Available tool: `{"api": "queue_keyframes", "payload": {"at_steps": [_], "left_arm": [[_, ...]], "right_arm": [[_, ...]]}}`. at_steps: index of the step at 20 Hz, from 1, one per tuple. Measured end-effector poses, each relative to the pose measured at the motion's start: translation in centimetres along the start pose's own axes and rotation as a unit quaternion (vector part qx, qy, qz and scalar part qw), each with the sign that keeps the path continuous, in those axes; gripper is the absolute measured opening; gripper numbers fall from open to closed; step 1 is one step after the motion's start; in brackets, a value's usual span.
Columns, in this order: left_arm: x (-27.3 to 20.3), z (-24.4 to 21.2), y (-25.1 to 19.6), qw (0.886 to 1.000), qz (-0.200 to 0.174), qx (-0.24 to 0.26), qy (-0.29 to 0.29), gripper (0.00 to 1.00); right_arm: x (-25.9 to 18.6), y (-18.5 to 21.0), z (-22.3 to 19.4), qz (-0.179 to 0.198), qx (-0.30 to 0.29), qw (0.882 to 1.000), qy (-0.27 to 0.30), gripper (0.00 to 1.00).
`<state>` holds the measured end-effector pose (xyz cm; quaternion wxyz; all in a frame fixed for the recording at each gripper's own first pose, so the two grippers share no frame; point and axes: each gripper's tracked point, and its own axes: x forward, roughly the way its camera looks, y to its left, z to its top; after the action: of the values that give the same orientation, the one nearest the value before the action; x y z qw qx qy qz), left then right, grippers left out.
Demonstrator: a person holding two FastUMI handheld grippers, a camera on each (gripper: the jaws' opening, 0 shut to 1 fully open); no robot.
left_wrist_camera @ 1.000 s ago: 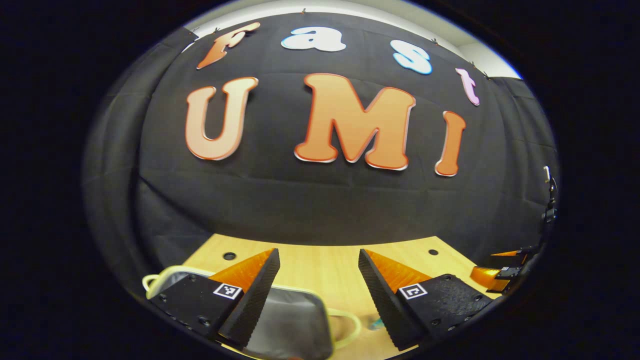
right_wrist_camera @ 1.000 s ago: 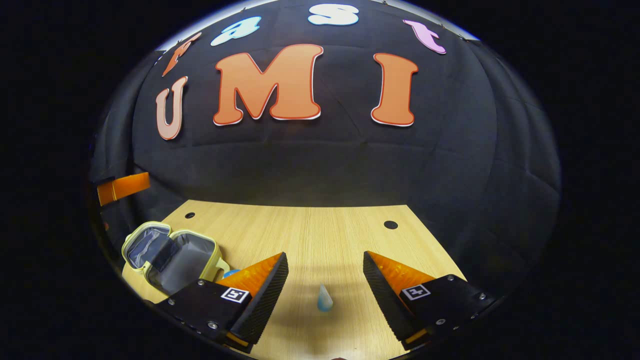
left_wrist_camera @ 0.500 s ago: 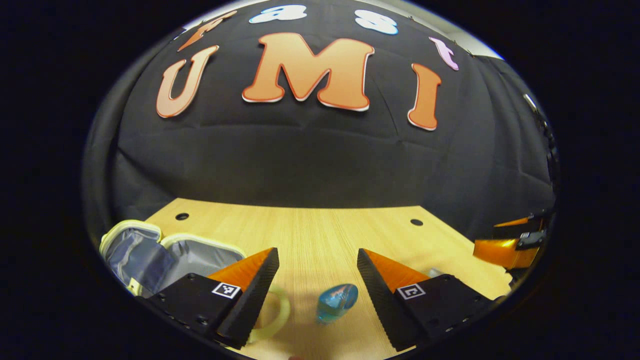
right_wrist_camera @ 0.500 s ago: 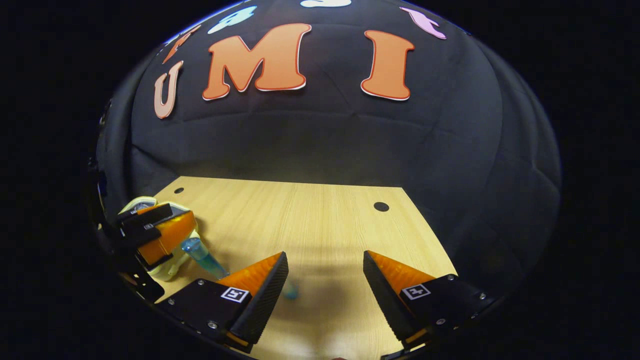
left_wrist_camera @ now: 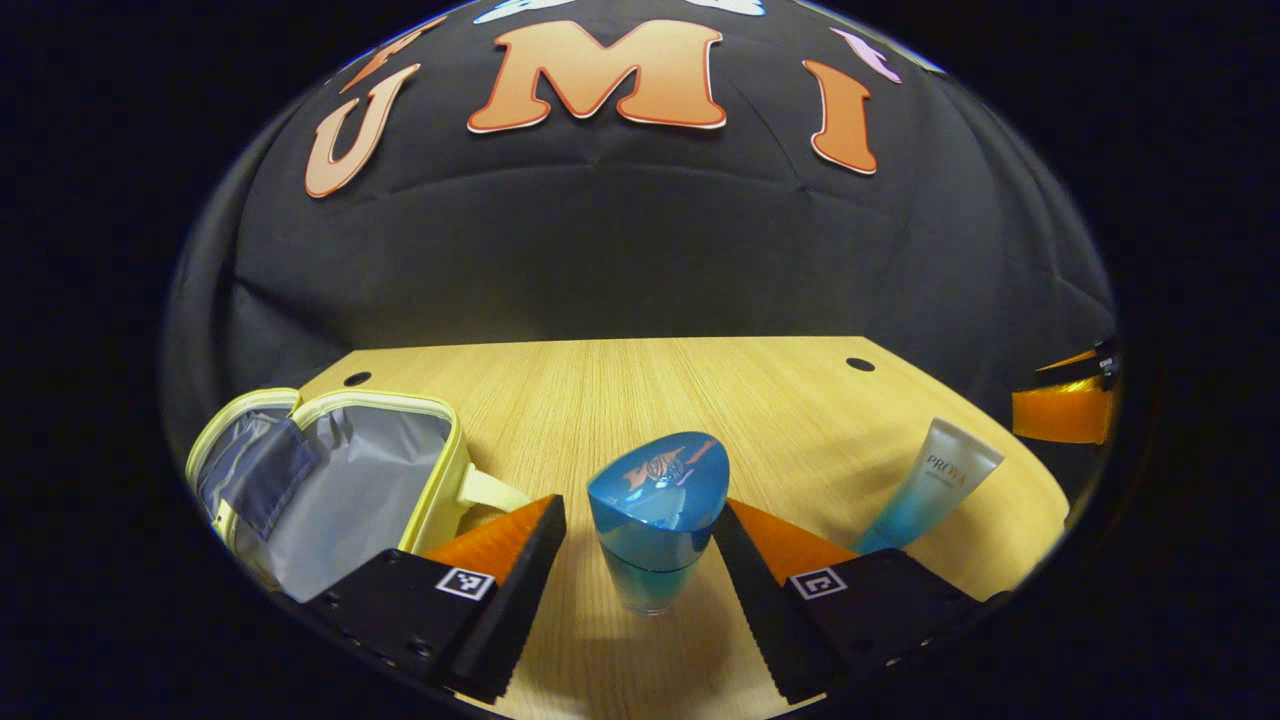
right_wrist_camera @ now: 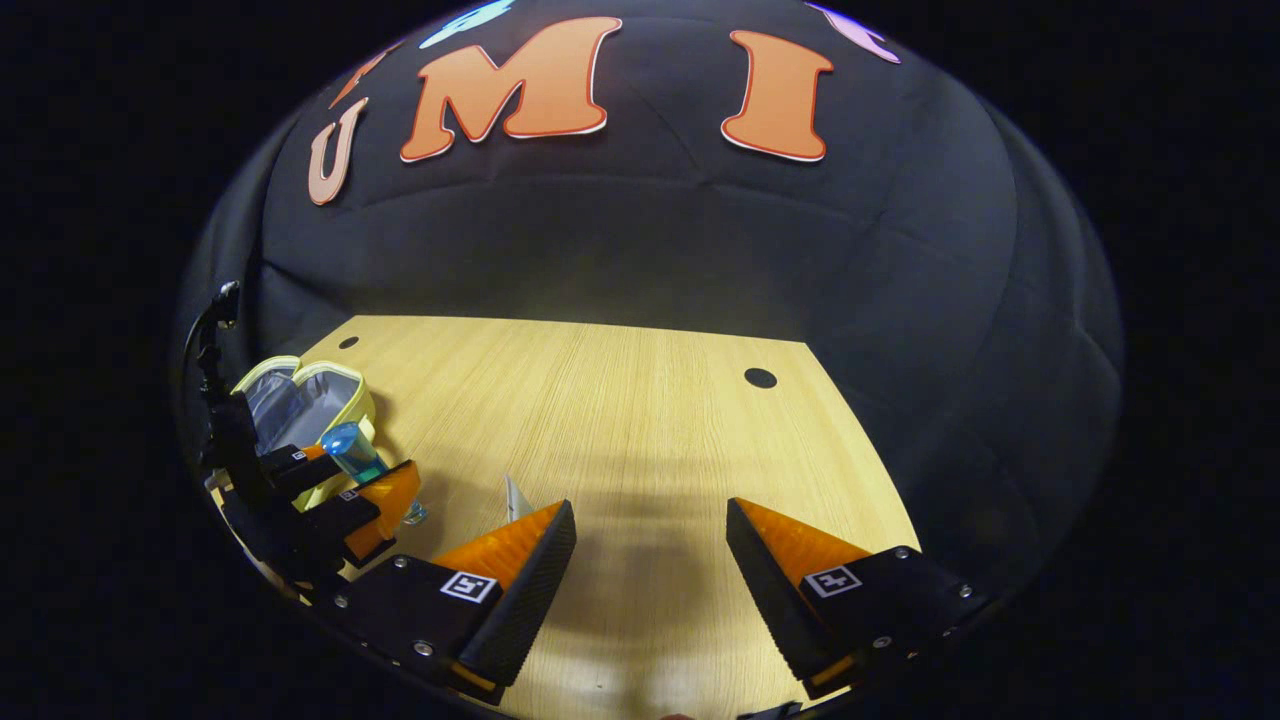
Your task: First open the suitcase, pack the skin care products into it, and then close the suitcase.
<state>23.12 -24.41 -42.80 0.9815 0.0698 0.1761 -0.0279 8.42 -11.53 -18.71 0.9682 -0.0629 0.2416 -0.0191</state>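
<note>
Suitcase (left_wrist_camera: 340, 480) unzipped, grey lining bare inside

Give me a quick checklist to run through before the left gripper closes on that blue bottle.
1. Case open, lining showing: ok.
2. Blue bottle upright on the table: ok.
3. Bottle between the left gripper fingers, jaws open: ok.
4. Fingers pressing on the bottle: not ok, gaps on both sides.
5. Right gripper open, holding nothing: ok.
6. Tube lying apart from the bottle: ok.
</note>
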Motion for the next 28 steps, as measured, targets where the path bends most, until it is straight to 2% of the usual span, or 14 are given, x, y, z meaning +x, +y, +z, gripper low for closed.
{"api": "queue_keyframes", "payload": {"at_steps": [1,2,3,5,7,9,13,16,20,24,25,27,28], "left_arm": [[0.3,-0.6,0.1,1.0,0.009,0.013,0.005,0.88],[0.7,-1.4,-0.4,1.0,0.006,0.022,0.016,0.77],[1.0,-1.6,-0.8,1.0,0.009,0.016,0.014,0.53],[0.7,-2.0,-1.7,0.999,-0.019,0.001,0.039,0.5],[-0.2,-2.2,-2.3,0.998,-0.031,-0.001,0.061,0.48],[-2.3,-2.0,-2.8,0.995,-0.045,0.002,0.084,0.48],[-6.6,0.3,-2.8,0.99,-0.076,-0.026,0.114,0.48],[-10.5,2.8,-0.7,0.988,-0.081,-0.039,0.127,0.48],[-13.5,3.8,2.3,0.987,-0.068,-0.05,0.137,0.48],[-16.0,3.1,6.6,0.986,-0.036,-0.059,0.149,0.48],[-16.5,2.8,7.5,0.986,-0.03,-0.06,0.153,0.5],[-17.1,2.2,8.3,0.983,-0.032,-0.069,0.165,0.49],[-17.4,2.1,8.7,0.981,-0.04,-0.076,0.173,0.48]], "right_arm": [[0.0,0.4,-0.7,0.003,0.005,1.0,0.008,0.96],[-0.2,1.0,-1.4,0.008,0.012,1.0,0.017,0.96],[-0.5,1.3,-2.0,0.011,0.016,1.0,0.021,0.96],[-0.9,1.3,-2.3,0.01,0.011,1.0,0.019,0.96],[-1.5,1.5,-2.7,0.017,0.015,1.0,0.02,0.96],[-2.0,2.6,-2.9,0.032,0.022,0.999,0.018,0.96],[-1.3,5.1,-3.8,0.061,0.022,0.998,0.024,0.96],[1.3,7.5,-5.3,0.089,0.045,0.994,0.054,0.96],[4.9,8.5,-7.1,0.095,0.02,0.992,0.077,0.94],[7.1,9.4,-8.3,0.107,0.019,0.989,0.096,0.8],[7.6,9.5,-8.6,0.102,0.018,0.989,0.104,0.73],[7.9,9.6,-9.2,0.096,0.015,0.988,0.121,0.45],[7.0,9.7,-9.3,0.098,0.026,0.985,0.138,0.42]]}}
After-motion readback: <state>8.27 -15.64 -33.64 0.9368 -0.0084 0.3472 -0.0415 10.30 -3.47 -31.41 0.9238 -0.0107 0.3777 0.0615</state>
